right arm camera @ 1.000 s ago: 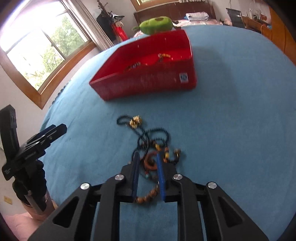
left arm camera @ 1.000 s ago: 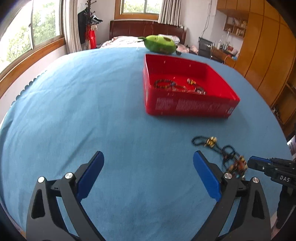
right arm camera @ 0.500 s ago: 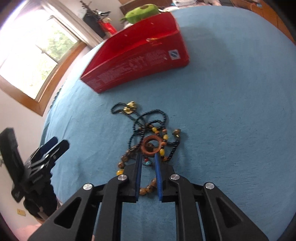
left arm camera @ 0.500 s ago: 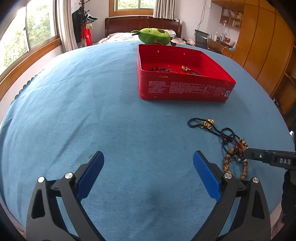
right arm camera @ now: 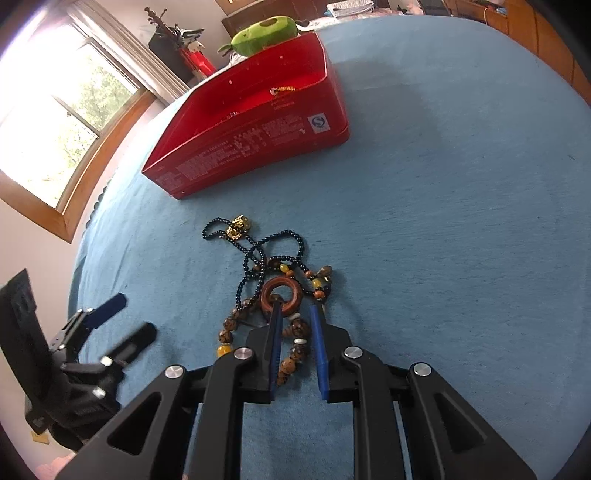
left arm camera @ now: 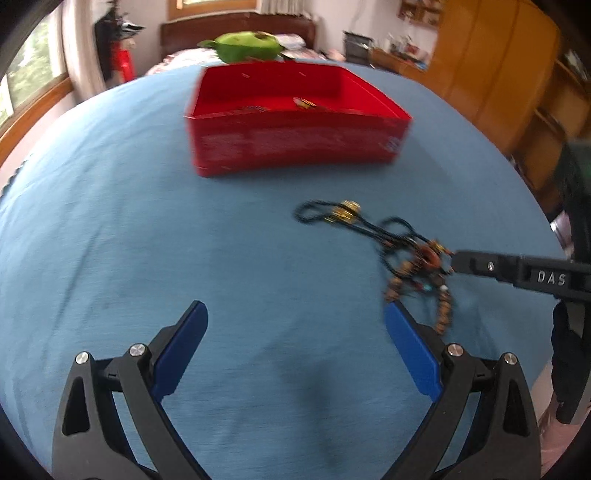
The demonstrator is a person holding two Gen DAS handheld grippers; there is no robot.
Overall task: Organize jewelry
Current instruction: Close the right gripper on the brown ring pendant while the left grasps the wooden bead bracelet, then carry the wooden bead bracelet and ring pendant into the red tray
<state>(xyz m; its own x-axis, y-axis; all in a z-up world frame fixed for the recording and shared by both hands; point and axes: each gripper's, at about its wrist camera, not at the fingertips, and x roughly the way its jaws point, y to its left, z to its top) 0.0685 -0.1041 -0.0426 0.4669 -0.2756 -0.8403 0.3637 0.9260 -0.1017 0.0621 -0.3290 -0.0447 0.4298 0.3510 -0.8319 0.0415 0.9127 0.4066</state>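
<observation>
A tangle of bead strings lies on the blue cloth: a dark bead necklace with a gold charm (right arm camera: 238, 226) (left arm camera: 345, 213), a brown and yellow bead string (right arm camera: 295, 354), and a brown wooden ring (right arm camera: 281, 294) (left arm camera: 429, 258). My right gripper (right arm camera: 294, 308) is narrowly open, its fingers straddling the beads just behind the ring, resting on the cloth. My left gripper (left arm camera: 295, 314) is wide open and empty, left of the tangle. A red box (left arm camera: 295, 140) (right arm camera: 258, 136) holding a few bracelets stands farther back.
A green avocado plush (left arm camera: 247, 46) (right arm camera: 266, 29) lies behind the red box. Wooden cabinets (left arm camera: 498, 74) stand at the right, windows (right arm camera: 66, 122) at the left. The blue cloth (left arm camera: 110, 221) covers the whole table.
My right gripper has opened slightly around the beads near the wooden ring. The left gripper has swung closer to the tangle and the box; its view is blurred.
</observation>
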